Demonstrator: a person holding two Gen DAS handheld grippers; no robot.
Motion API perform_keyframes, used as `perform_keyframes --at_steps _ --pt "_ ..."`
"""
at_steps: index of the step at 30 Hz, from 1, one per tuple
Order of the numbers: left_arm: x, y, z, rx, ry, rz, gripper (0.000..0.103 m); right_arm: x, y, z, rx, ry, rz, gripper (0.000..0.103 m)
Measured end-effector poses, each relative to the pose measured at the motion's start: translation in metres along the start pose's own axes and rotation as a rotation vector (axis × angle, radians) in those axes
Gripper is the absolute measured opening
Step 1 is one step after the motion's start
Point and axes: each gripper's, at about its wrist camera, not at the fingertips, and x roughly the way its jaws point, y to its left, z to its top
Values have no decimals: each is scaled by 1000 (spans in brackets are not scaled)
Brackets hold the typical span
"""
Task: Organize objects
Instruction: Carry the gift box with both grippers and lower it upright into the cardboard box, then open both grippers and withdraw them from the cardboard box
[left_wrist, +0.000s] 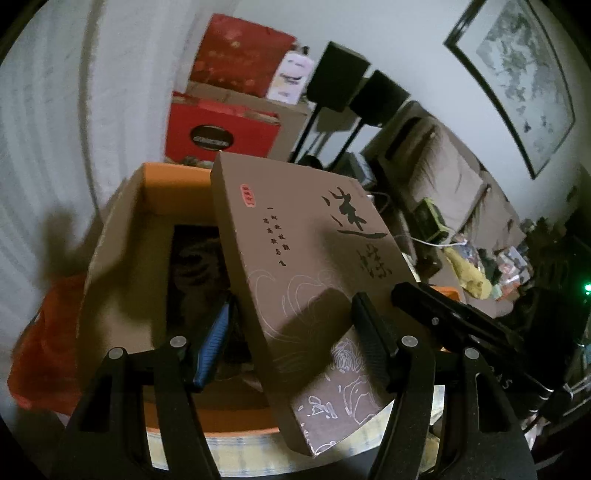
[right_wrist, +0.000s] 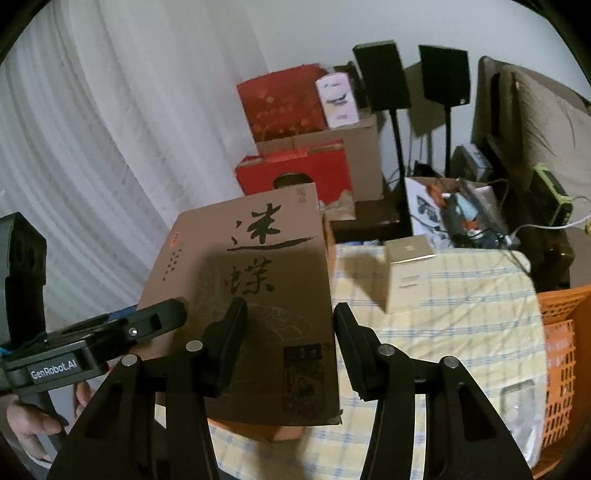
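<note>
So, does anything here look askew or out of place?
Yes: the flat brown cardboard lid with black calligraphy sits tilted and skewed over the open brown cardboard box with orange inner flaps, covering only part of the opening, with both grippers at its near edge.

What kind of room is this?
Probably a living room used for storage: a sofa under a framed painting, black speakers on stands, and stacked red gift boxes beside a cloth-covered table.

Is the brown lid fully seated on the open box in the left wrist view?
No, the brown lid sits tilted, leaving the open box and its dark interior exposed.
</note>
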Motion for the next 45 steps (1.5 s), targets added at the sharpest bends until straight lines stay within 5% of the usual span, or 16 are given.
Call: perform_keyframes --at_steps 18,36,40,42,45 --pt "61 75 13 -58 94 72 61 91 21 -8 22 131 21 50" --pt "104 95 12 -80 197 78 62 136 29 -18 -50 236 -97 50" --pt "109 96 9 -69 226 82 60 141 37 -22 -97 266 -139 44" --pt "114 94 6 -64 253 77 60 145 39 -24 -104 286 -119 31" --pt "110 92 8 -54 234 100 60 143 43 -26 -123 275 -132 33"
